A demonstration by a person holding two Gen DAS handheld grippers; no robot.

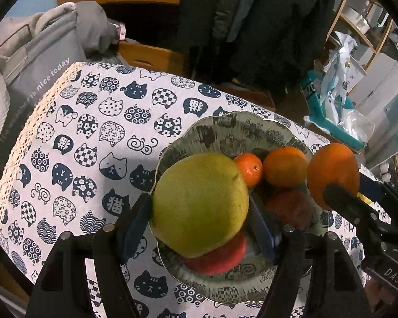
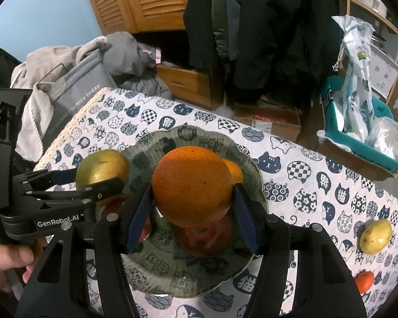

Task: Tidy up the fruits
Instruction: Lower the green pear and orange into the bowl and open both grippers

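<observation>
Left gripper (image 1: 199, 220) clamps pomelo (image 1: 200, 204) above plate (image 1: 225, 129). Right gripper (image 2: 192, 212) clamps big orange (image 2: 192, 185) over same plate. Lemon (image 2: 376, 235) lies apart on tablecloth (image 2: 318, 175).

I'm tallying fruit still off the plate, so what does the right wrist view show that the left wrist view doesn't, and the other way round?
Only the right wrist view shows two fruits lying on the tablecloth off the plate: a yellow fruit and a small orange one near the edge.

Only the left wrist view shows the small mandarin on the plate.

Both show the plate, the left gripper closed on the big yellow-green fruit, and the right gripper closed on the large orange.
</observation>
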